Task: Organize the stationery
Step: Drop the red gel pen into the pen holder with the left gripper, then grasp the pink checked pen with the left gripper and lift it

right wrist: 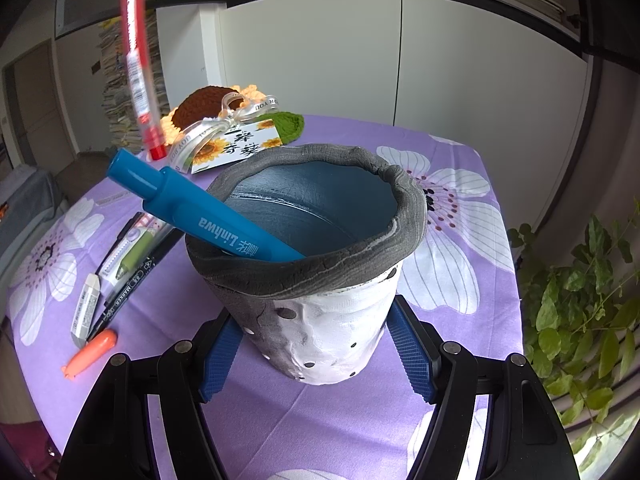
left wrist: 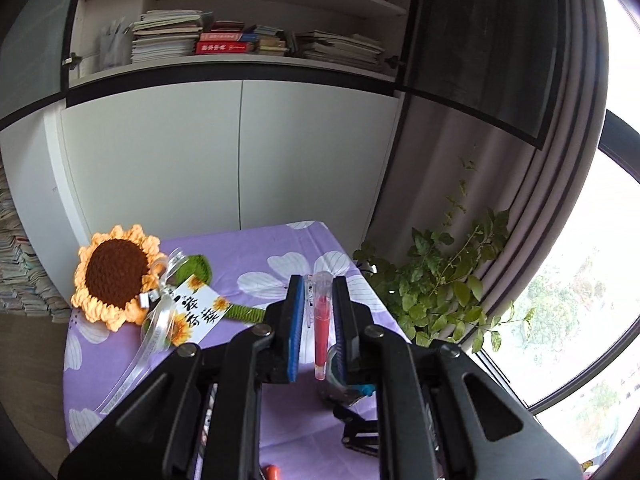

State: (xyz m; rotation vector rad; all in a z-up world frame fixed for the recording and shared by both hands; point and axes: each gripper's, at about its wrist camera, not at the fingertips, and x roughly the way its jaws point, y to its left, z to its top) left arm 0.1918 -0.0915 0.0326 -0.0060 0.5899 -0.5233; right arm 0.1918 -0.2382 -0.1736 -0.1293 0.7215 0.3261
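**Red pen lifted in your left tool, pen pot clamped in your right**

Your left tool (left wrist: 316, 328) is pinched together on a red pen (left wrist: 321, 336), its clear barrel standing between the blue pads, raised above the purple flowered table (left wrist: 256, 252). In the right wrist view the same pen (right wrist: 138, 60) hangs in the air at the upper left, red cap pointing down, apart from everything below it.

Your right tool (right wrist: 316, 344) is clamped on the base of a grey and white pen pot (right wrist: 332, 336), one blue pad against each side. The pot stands upright at the middle of the table. A blue marker (right wrist: 200, 216) leans out over its left rim.

Left of the pot, on the cloth, lie a black marker (right wrist: 128, 292), a green-tipped pen (right wrist: 134, 256), a white eraser (right wrist: 85, 308) and an orange pen-like item (right wrist: 90, 354). A crocheted sunflower (right wrist: 208, 112) with a ribbon and card lies at the far side.
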